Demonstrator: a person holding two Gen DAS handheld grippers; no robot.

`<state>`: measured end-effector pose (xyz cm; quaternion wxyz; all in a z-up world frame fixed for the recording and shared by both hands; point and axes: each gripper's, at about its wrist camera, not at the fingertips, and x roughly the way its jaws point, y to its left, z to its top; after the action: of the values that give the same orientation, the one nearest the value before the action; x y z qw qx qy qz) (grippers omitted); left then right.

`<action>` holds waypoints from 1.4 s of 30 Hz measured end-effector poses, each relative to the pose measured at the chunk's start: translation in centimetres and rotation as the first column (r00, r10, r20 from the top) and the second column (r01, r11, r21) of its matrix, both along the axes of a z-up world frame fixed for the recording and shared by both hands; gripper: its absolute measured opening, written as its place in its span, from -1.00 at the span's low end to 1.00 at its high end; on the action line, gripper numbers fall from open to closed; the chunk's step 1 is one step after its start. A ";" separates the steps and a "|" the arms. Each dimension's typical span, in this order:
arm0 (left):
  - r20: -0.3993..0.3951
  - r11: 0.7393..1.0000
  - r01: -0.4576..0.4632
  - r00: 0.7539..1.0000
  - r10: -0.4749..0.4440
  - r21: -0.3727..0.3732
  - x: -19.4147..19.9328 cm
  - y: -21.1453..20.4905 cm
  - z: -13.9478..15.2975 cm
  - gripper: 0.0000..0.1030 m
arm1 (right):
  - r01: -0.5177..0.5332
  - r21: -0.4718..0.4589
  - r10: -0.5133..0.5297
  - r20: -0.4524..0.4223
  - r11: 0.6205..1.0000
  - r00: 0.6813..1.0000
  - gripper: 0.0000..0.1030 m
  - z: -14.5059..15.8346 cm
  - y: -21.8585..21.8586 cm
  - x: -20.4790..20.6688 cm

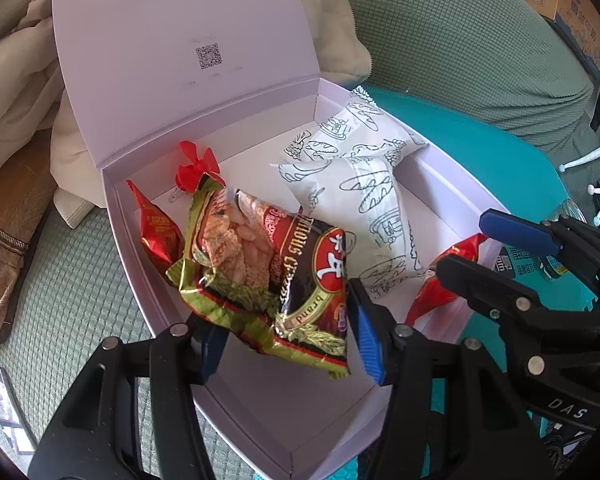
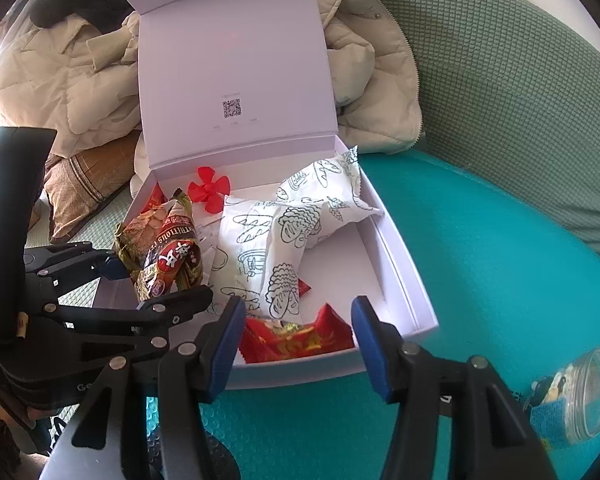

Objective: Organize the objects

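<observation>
White card walls bound the gift box point(image 2: 396, 276), whose lid point(image 2: 236, 76) stands upright at the back edge with a QR code point(image 2: 232, 108) printed inside. The left tool point(image 1: 288, 340) has its blue pads on either side of a brown-and-gold cereal snack bag point(image 1: 268, 276); the bag hangs between them over the box's near-left corner, and whether the pads actually press it is hard to tell. The right tool point(image 2: 296, 344) is spread wide and grips nothing, poised at the box's front wall above a red snack packet point(image 2: 296, 340) that lies against that wall. Two white bread-print pouches point(image 2: 284, 236) fill the middle and back right, one leaning onto the right rim. A red plastic propeller point(image 2: 210, 194) sits at the back wall. Bare floor remains along the right side of the box. Outside, on the teal mat point(image 2: 480, 260), a glass jar point(image 2: 580, 396) lies on its side, well apart.
</observation>
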<state>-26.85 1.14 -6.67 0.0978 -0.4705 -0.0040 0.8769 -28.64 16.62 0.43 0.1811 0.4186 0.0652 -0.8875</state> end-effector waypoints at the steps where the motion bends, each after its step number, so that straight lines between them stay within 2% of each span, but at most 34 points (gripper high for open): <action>1: -0.005 1.000 -0.010 1.000 0.010 -0.003 -0.1 -0.2 0.1 0.08 | 0.005 -0.006 -0.005 -0.004 1.000 1.000 0.08 0.1 0.1 0.0; 4: -0.054 0.999 -0.041 0.998 0.040 -0.013 -0.2 -0.9 0.9 0.23 | 0.029 -0.023 -0.030 -0.015 0.999 0.999 0.08 0.5 0.3 0.1; 6: -0.103 0.999 -0.052 0.993 0.050 -0.014 0.0 -1.4 1.7 0.43 | 0.045 -0.033 -0.045 -0.025 0.998 0.999 0.08 0.7 0.4 0.1; 9: -0.176 0.997 -0.070 0.982 0.064 -0.028 0.4 -1.7 2.9 0.60 | 0.060 -0.054 -0.062 -0.038 0.997 0.997 0.08 1.2 0.4 0.3; 13: -0.176 0.998 -0.062 0.983 0.056 -0.025 -0.2 -0.4 2.9 0.61 | 0.068 -0.049 -0.070 -0.060 0.997 0.996 0.09 1.9 0.3 0.6; 17: -0.154 0.998 -0.058 0.987 0.055 -0.019 0.9 -0.4 3.0 0.61 | 0.073 -0.030 -0.075 -0.082 0.997 0.994 0.13 2.5 0.4 1.1; 19: -0.135 0.999 -0.046 0.990 0.045 -0.001 2.5 -1.0 3.2 0.61 | 0.075 -0.024 -0.077 -0.087 0.997 0.993 0.17 2.8 0.4 1.3; 22: -0.094 0.999 -0.037 0.995 0.040 0.035 2.9 -1.3 2.7 0.61 | 0.079 -0.016 -0.080 -0.090 0.997 0.993 0.19 3.0 0.5 1.6; 26: -0.089 0.998 -0.035 0.995 0.040 0.048 3.4 -1.8 3.2 0.62 | 0.077 -0.014 -0.077 -0.097 0.997 0.992 0.19 3.4 0.5 2.2; 33: -0.083 0.998 -0.061 0.994 0.064 0.032 5.0 -2.8 5.0 0.70 | 0.082 -0.017 -0.083 -0.128 0.997 0.988 0.20 5.4 0.6 4.1; 42: -0.164 0.995 -0.103 0.981 0.100 -0.007 10.3 -4.2 9.9 0.84 | 0.058 -0.018 -0.061 -0.186 0.998 0.981 0.38 9.0 -0.3 8.6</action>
<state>-16.57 -3.02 3.21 0.0494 -0.3971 -0.0134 0.9164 -20.04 16.28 9.46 0.1503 0.3342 0.0639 -0.9282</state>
